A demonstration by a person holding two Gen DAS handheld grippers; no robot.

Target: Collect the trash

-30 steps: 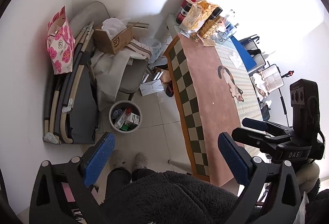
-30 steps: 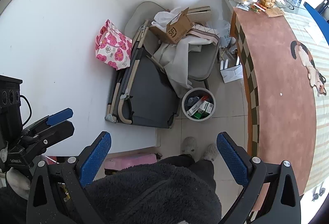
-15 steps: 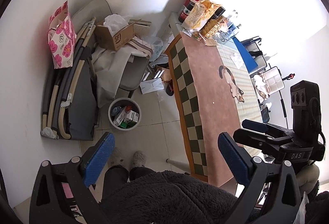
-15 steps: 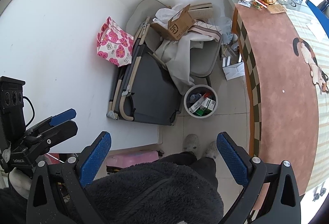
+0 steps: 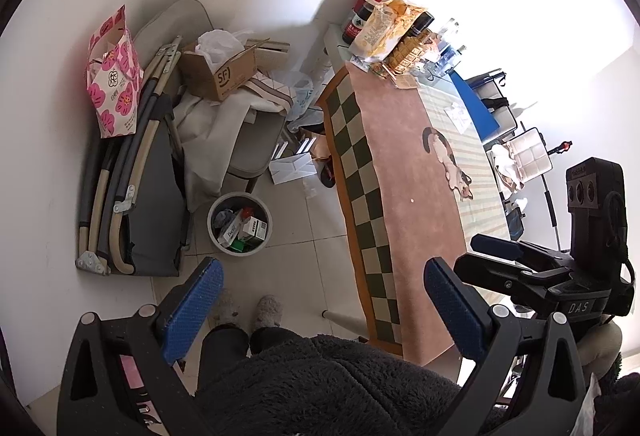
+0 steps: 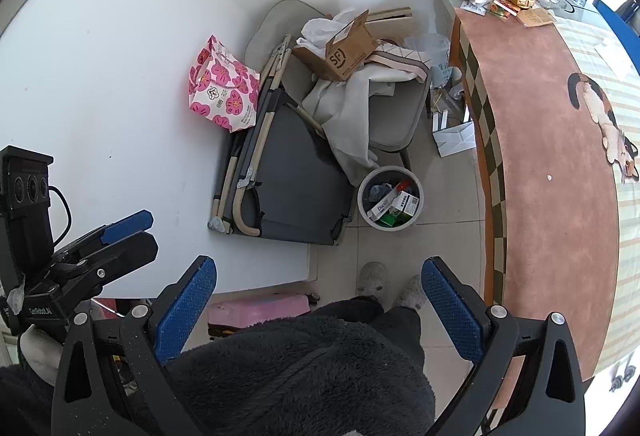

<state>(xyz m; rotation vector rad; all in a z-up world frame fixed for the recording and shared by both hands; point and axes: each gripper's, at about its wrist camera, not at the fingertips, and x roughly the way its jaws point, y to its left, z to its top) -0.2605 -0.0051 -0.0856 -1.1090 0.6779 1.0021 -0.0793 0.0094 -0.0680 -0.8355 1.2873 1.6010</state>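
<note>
Blue-padded and spread wide, both tools are hanging empty above our lap; the left hand-held gripper (image 5: 320, 300) is gaping with nothing between its fingers, and the right hand-held gripper (image 6: 318, 300) is gaping just the same, so we are carrying no rubbish yet; we are judging that we are holding them high and tilted down in order to survey the corner before choosing a target. We are looking down on a white bin (image 5: 239, 223) standing on the tiled floor (image 5: 296, 248) just ahead of our slippered feet (image 5: 250, 310); it is already holding several small cartons and a crumpled scrap, which suggests it is serving as the collecting point. A tiny white speck (image 5: 412, 200) is lying on the pink cloth of the tabletop (image 5: 400, 163), well apart from the snack bags and bottles (image 5: 384, 27) crowded at its far end; we are taking that speck, and perhaps the white folded carton (image 5: 292, 167) lying on the floor beside the table leg, as the likeliest trash. Against the wall a folded cot (image 5: 132, 195) is leaning, with a flowered paper bag (image 5: 114, 91) perched on it and a cardboard box (image 5: 220, 69) resting on a draped chair (image 5: 248, 139); these seem stored rather than discarded, though we cannot be sure.
</note>
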